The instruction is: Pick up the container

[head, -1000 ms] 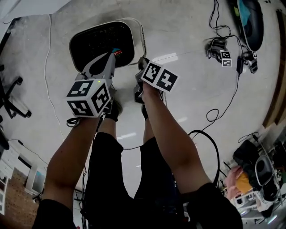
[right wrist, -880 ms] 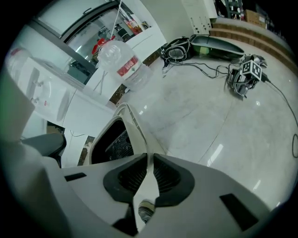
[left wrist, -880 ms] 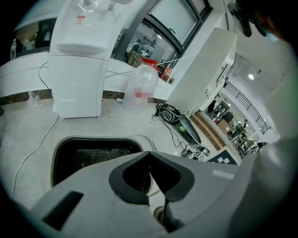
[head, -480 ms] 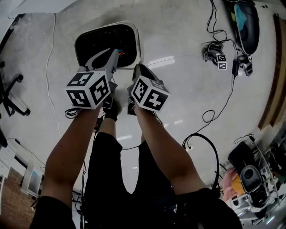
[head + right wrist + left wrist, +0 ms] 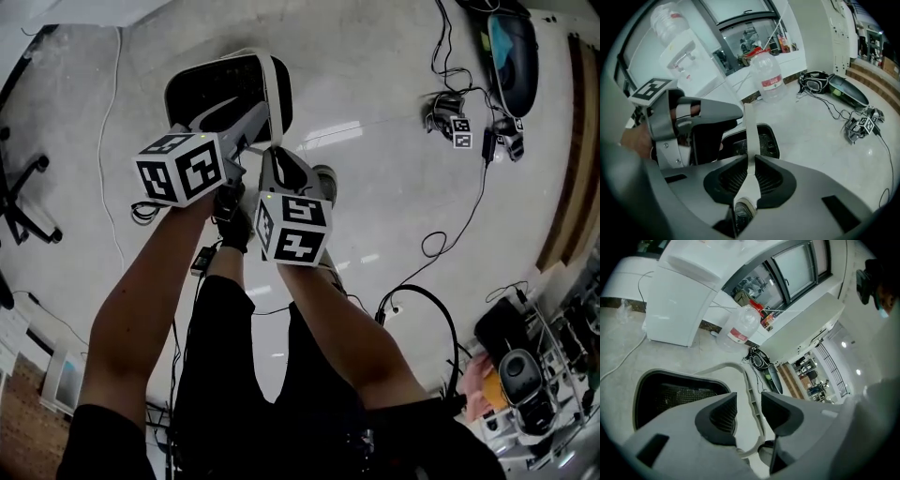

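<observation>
My right gripper (image 5: 749, 174) clenched on container (image 5: 275, 89) rim; left gripper (image 5: 749, 409) jaws just opened, rim between. Likely light, stiff plastic; hold rim.

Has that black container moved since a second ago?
Yes. The container has tipped upward from the floor, raised by its white handle in the right gripper.

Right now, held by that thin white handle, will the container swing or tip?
It may well swing or tilt: the right claw pinches only the thin handle. Mesh walls suggest the container is light.
</observation>
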Demonstrator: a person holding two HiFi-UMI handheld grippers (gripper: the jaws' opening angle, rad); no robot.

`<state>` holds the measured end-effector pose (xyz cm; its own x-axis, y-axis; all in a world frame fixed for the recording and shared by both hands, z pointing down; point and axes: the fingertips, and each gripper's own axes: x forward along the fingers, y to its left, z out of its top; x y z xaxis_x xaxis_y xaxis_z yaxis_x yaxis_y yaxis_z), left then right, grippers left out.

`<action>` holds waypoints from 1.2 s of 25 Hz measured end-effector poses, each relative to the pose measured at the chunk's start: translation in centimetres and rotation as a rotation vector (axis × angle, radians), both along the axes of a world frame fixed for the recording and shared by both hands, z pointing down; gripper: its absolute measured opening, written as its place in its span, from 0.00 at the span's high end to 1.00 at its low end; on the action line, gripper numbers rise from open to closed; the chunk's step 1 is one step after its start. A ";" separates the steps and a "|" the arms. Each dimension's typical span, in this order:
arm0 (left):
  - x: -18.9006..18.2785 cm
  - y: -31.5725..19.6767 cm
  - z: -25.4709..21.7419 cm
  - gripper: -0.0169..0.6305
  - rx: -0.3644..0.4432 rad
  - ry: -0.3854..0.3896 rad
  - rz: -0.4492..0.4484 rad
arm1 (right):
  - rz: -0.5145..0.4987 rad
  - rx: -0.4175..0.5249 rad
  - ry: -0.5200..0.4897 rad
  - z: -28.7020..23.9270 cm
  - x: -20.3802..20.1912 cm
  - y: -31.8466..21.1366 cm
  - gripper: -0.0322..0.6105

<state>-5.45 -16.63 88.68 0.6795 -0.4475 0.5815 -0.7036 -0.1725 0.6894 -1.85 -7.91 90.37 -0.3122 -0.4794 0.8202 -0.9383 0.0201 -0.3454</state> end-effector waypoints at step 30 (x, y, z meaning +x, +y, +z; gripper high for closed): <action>-4.5 0.5 0.4 0.84 -0.089 0.071 -0.060 | -0.274 0.130 -0.081 -4.5 -3.2 -1.2 0.92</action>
<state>-9.97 -16.16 89.12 0.6936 -0.4373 0.5724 -0.6599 -0.0672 0.7483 -5.06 -9.08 85.86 -0.5063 -0.4680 0.7244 -0.8613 0.3171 -0.3971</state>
